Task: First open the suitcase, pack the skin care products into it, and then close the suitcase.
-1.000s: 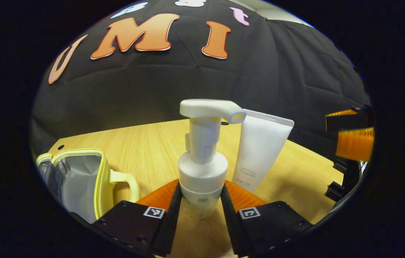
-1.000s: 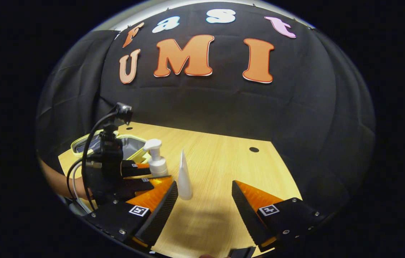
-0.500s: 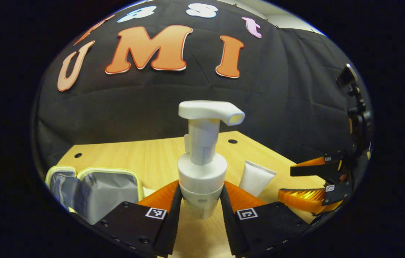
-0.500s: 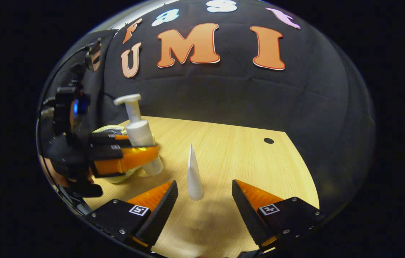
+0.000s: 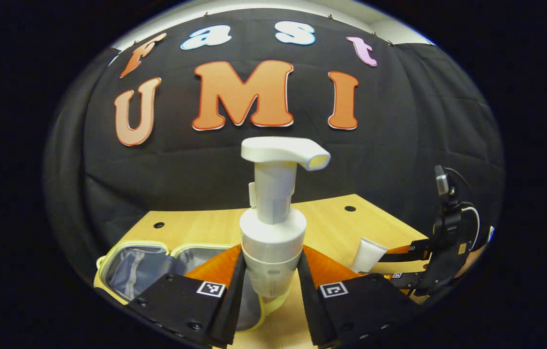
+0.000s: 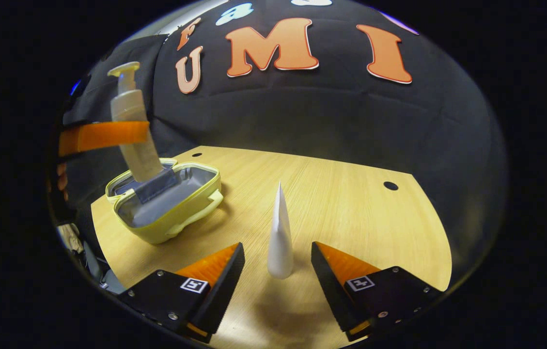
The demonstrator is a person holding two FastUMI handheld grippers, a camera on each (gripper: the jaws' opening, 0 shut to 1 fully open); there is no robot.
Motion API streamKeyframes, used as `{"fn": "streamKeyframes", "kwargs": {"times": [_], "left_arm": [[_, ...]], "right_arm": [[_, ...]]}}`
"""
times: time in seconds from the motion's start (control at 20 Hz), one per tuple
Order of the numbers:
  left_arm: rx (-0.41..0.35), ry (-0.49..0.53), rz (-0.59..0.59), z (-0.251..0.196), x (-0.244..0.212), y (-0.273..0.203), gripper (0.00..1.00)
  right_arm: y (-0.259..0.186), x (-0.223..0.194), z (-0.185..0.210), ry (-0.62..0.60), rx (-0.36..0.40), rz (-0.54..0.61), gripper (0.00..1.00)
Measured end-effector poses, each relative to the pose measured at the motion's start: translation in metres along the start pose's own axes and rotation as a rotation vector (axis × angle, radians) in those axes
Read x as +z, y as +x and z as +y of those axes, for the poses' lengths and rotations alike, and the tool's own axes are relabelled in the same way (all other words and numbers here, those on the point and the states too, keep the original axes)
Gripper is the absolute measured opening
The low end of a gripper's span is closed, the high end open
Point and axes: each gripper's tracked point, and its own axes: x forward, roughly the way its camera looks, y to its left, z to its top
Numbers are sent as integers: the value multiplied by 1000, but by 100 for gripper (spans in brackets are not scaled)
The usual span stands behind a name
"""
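My left gripper (image 5: 271, 286) is shut on a white pump bottle (image 5: 273, 228), holding it upright in the air above the open yellow suitcase (image 5: 132, 269). In the right gripper view the same bottle (image 6: 132, 126) hangs over the suitcase (image 6: 171, 213), whose grey lining shows. A white tube (image 6: 280, 232) stands upright on its cap on the table. My right gripper (image 6: 277, 264) is open around the tube's base, its fingers apart from it on both sides. In the left gripper view the tube (image 5: 367, 254) shows at the right, beside the right gripper (image 5: 399, 264).
The wooden table (image 6: 351, 203) has small round holes (image 6: 390, 185) near its far edge. The black cloth wall rises right behind the table. A hand (image 6: 62, 177) shows at the left edge of the right gripper view.
My left gripper lifted the pump bottle and carried it left, from beside the tube to above the open suitcase. My right gripper moved forward until its open fingers flank the tube.
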Motion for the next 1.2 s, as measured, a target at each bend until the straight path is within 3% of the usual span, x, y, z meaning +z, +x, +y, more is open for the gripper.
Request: {"fn": "streamKeyframes", "kwargs": {"times": [0.1,0.2,0.4,0.65,1.2], "left_arm": [[50,-1,4,16,-4,-15,58],[96,9,12,33,-9,-28,56],[146,-10,33,68,-14,-33,56],[132,-43,77,105,-27,-19,56],[-57,-86,394,164,-115,27,56]], "right_arm": [[19,-12,1,-13,11,27,79],[29,-18,-3,-26,1,54,55],[32,-13,2,14,12,81,37],[13,28,23,40,37,34,41],[-10,97,103,72,30,-2,41]]}}
